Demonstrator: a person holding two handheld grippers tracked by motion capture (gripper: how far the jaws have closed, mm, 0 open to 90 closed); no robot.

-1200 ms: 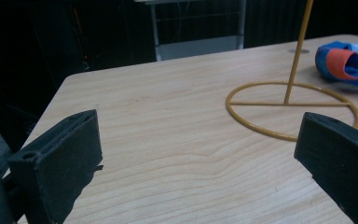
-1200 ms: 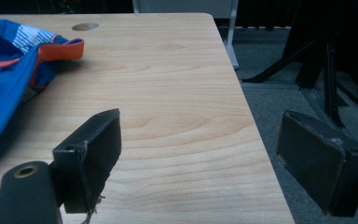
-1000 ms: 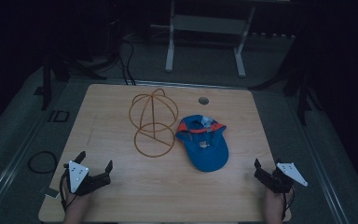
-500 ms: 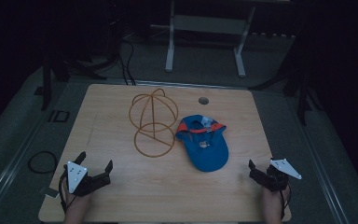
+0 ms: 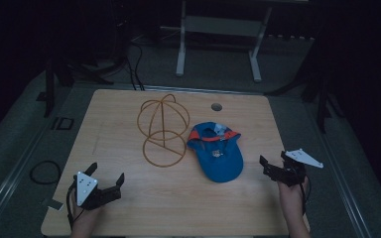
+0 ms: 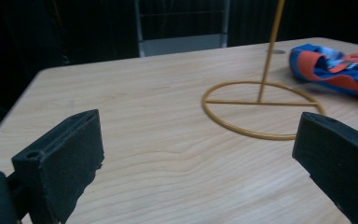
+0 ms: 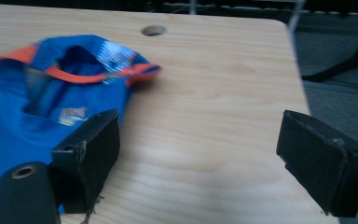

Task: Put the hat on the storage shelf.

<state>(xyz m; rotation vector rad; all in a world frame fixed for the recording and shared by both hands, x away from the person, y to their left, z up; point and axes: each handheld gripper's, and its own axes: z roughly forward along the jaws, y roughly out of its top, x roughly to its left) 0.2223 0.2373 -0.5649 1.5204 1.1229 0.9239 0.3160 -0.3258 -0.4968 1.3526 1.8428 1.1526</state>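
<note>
At the near corners of the tabletop (image 5: pixel 129 129), both tools wait spread and empty.

Near left, the left tool (image 5: pixel 103 187) has its jaws wide apart with nothing between them, pointing toward the wire cap stand (image 5: pixel 162 130); near right, the right tool (image 5: pixel 274 168) is likewise spread and holds nothing, aimed at the blue cap (image 5: pixel 217 151). That cap lies crown-down at mid-tabletop, just right of the stand's base ring, orange-trimmed opening up and brim toward the near side. It looks light and soft: the crown fabric would probably crumple under a pinch, while the brim seems stiffer, so the brim edge or the orange-banded rim seems the surest place to grip. The thin stand, probably light too, might slide or tip if nudged; its upright post offers a hold.
</note>
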